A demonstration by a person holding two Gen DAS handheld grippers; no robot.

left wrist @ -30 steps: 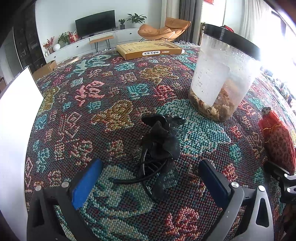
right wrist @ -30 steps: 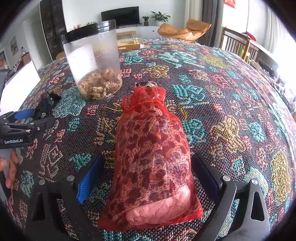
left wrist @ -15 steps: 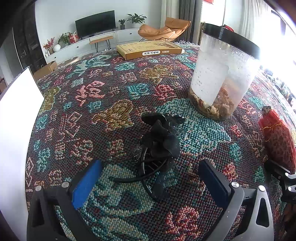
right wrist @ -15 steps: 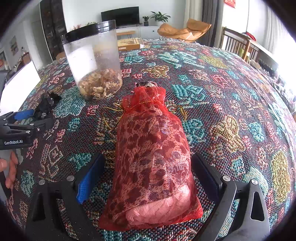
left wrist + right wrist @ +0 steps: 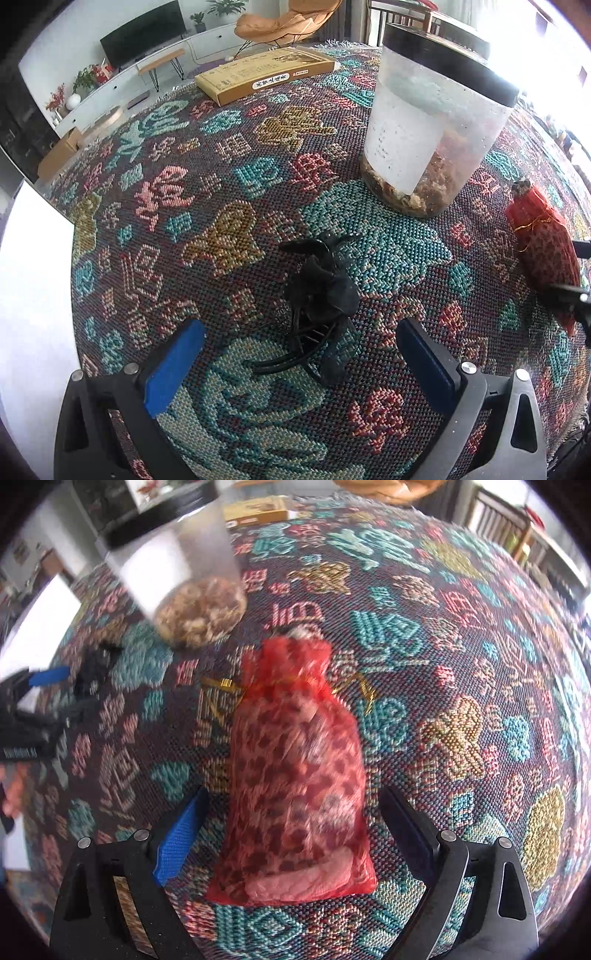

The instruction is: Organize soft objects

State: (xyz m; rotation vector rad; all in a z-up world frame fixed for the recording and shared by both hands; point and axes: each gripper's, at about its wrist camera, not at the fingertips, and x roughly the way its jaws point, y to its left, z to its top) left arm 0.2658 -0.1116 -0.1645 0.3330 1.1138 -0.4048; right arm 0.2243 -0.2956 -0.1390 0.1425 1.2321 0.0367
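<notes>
While the red mesh pouch point(image 5: 295, 771) lies flat in the lower middle of the right wrist view, the right gripper point(image 5: 295, 834) straddles it, jaws closing but pads clear of the fabric. Lower centre of the left wrist view, the left gripper point(image 5: 299, 363) stands wide around a black hair clip point(image 5: 321, 295). Both grasps look about to begin; next, each must close squarely on its item, near the plastic jar point(image 5: 432, 129)

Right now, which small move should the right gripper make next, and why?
Probably keep closing the right gripper on the red mesh pouch. Its jaws are closing, the pouch lies between them on the woven cloth, and gaps remain at both pads, so nothing is gripped yet.
</notes>
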